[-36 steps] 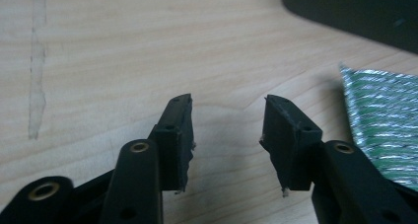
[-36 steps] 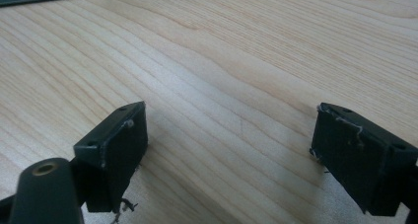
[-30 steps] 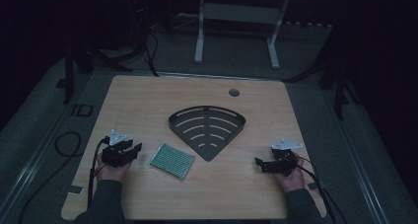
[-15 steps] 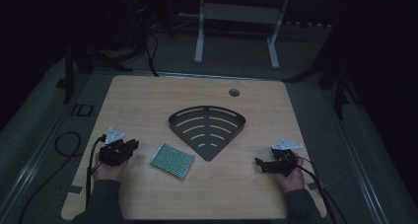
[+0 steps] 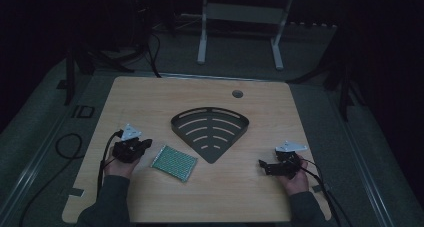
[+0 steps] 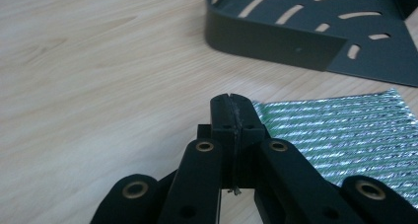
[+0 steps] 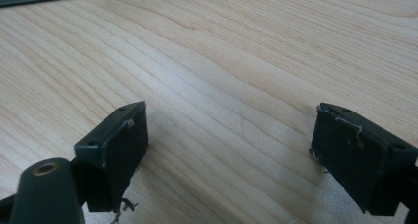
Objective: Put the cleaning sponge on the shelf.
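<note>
High view – table: light wood tabletop [image 5: 150,102], round cable hole [image 5: 237,93] at abt 12 o'clock near far edge.
High view – rack: dark fan-shaped slotted corner shelf [image 5: 210,132] lying flat mid-table, point aimed to 6 o'clock.
High view – pad: green-silver ribbed sheet [image 5: 174,162] flat on the wood, at abt 7 o'clock from the shelf, near it but apart.
High view – left gripper [image 5: 142,144]: at 9 o'clock of the sheet, just beside its near-left edge, tips aimed to 3 o'clock; person's hand behind it.
High view – right gripper [image 5: 263,165]: at abt 4 o'clock from the shelf, well apart from the sheet, tips aimed to 9 o'clock, low over bare wood.
Left gripper view – jaws: pressed together, nothing pinched betw. them; tips over wood.
Left gripper view – sheet: at 3 o'clock of the tips, just beside them; can't tell if touching.
Left gripper view – shelf: upright rim wall at 1 o'clock, beyond the sheet.
Right gripper view – jaws: spread wide, bare wood grain betw. them, holding nothing.
Right gripper view – shelf: dark edge strip at 11 o'clock, far off.
</note>
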The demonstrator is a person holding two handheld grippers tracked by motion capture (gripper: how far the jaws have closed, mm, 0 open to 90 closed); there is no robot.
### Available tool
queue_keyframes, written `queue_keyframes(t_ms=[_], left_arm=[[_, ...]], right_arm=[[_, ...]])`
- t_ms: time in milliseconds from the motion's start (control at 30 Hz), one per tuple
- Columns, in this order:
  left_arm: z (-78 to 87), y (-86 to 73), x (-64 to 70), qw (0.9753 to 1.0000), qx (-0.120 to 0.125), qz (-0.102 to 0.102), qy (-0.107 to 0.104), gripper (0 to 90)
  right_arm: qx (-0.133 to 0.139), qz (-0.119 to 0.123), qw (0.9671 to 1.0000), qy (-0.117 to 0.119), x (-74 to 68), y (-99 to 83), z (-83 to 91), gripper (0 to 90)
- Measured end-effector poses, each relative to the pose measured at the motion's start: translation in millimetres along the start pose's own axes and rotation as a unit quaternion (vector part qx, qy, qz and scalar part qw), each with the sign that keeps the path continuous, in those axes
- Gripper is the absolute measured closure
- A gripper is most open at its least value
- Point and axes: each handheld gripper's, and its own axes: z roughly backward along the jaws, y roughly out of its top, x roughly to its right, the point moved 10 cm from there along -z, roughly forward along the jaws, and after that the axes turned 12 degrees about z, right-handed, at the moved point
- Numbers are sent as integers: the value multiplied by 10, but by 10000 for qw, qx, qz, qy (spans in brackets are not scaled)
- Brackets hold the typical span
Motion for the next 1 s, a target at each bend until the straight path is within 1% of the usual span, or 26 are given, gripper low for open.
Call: queue_keyframes(t_ms=[100, 133, 167, 200, 267, 333, 433, 467, 567, 633, 700, 767, 867, 1000], left_arm=[[-65, 57, 82, 9999, -38, -100, -56, 900], [-65, 57, 82, 9999, -38, -100, -56, 900], [-109, 93, 134, 9998, -57, -145, -97, 900], [-109, 93, 134, 9998, -57, -145, -97, 900], [-176, 132, 200, 9996, -99, -215, -126, 900], [-219, 149, 240, 9995, -129, -247, -167, 900], [-265, 156, 270, 9993, -181, -283, -183, 900], [-313, 157, 295, 9990, -235, -320, -203, 900], [-380, 156, 333, 9986, -298, -371, -239, 900], [-400, 155, 347, 9985, -315, -369, -270, 900], [-456, 152, 383, 9982, -349, -381, -303, 900], [-470, 148, 392, 9980, -381, -395, -305, 900], [-513, 134, 428, 9973, -460, -435, -376, 900], [-544, 108, 442, 9968, -527, -458, -390, 900]], right_arm=[[0, 0, 10000, 0, 0, 0, 0, 136], [0, 0, 10000, 0, 0, 0, 0, 136], [-1, -1, 10000, 0, 0, 0, 0, 136], [-1, -1, 10000, 0, 0, 0, 0, 136], [5, 5, 10000, -3, 1, 1, -1, 136], [0, -3, 10000, -1, 0, 0, 0, 136], [0, -3, 10000, 0, 0, 0, 0, 136], [-1, -10, 10000, -1, -1, 0, 0, 136], [-1, -4, 10000, -1, 0, 0, 0, 136], [0, -4, 10000, -1, 0, 0, 0, 136], [-1, -4, 10000, -1, 0, 0, 0, 136], [0, -5, 10000, -1, 0, 0, 0, 136], [0, -4, 10000, 0, 0, 0, 0, 136], [0, -5, 10000, -1, -1, 0, 0, 136]])
